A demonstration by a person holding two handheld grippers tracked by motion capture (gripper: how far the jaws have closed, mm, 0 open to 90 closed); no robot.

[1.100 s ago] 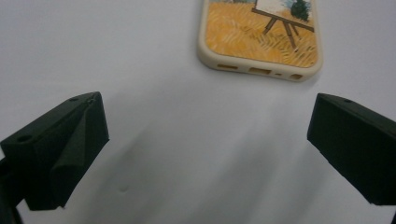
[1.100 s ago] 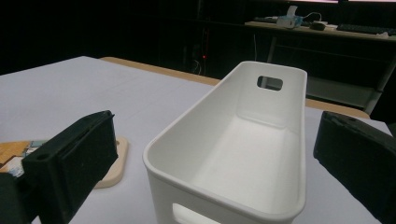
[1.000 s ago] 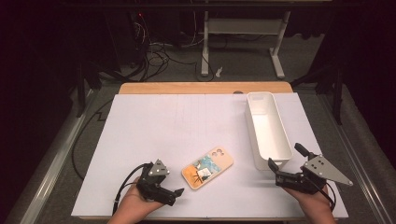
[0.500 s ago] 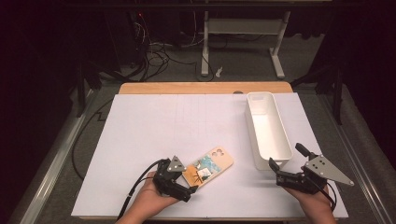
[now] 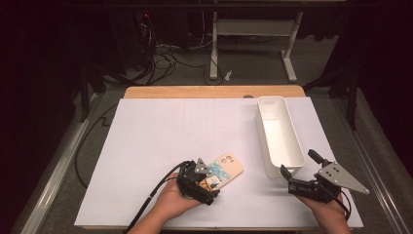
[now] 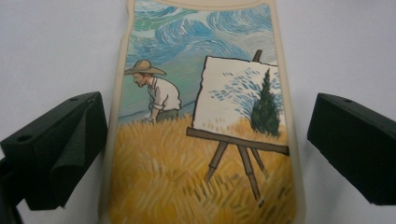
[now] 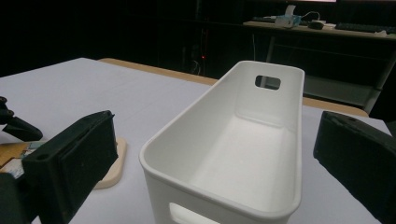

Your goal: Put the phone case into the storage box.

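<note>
A cream phone case (image 5: 228,169) printed with a painter in a wheat field lies face up near the table's front middle. My left gripper (image 5: 210,183) is open at its near end. In the left gripper view the case (image 6: 201,116) runs between the two black jaws; the left jaw is almost against its edge and the right one stands apart. An empty long white bin (image 5: 265,141) stands at the right. My right gripper (image 5: 299,165) is open at the bin's near end, and its own view has a jaw on either side of the bin (image 7: 187,116).
A white sheet (image 5: 160,141) covers the table, with a strip of wood (image 5: 204,91) bare along the far edge. A corner of the case (image 7: 109,172) lies left of the bin. Beyond the table are a desk frame (image 5: 253,34) and floor cables (image 5: 165,53).
My left gripper has moved right and forward from the front edge up to the phone case, so its jaws now flank the case's near end. The right gripper has stayed put.
</note>
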